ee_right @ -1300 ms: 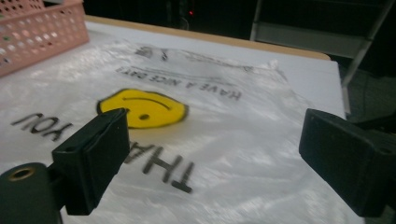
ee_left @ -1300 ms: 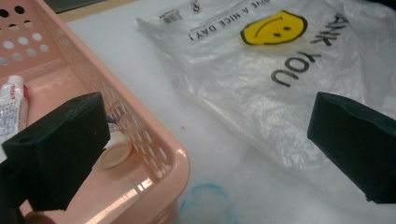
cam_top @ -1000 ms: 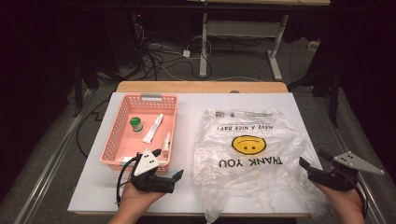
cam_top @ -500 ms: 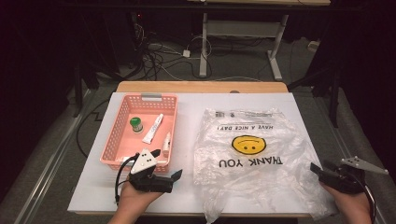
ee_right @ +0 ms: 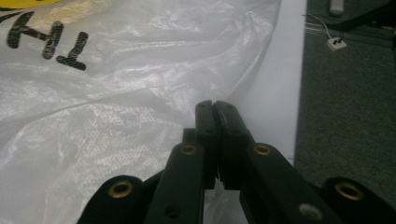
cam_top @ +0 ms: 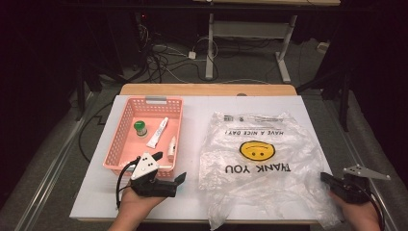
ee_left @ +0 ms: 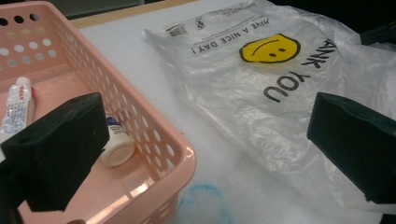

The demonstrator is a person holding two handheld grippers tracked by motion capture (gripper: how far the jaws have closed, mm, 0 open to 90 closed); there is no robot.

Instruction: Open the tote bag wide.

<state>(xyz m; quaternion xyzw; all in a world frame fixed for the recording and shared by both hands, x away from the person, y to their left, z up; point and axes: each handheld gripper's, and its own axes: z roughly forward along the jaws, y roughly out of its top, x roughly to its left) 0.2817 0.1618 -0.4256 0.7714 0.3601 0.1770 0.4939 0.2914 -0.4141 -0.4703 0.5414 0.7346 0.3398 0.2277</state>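
Tongs at table, right gripper (ee_right: 215, 105) just closed at plastic bag (cam_top: 262, 163) edge, pinch unclear, left gripper (cam_top: 179, 182) held open beside pink basket (cam_top: 115, 154).

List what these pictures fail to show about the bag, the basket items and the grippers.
- Whether the right gripper pinches the plastic bag: right gripper view, shut jaws hide the contact.
- Label on the white tube: high view, too small.
- Small bottle: left gripper view, partly behind the jaw.

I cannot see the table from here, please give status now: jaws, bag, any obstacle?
Left gripper open beside basket. Right gripper shut at plastic bag edge; grip on film unclear. Nothing in the way.
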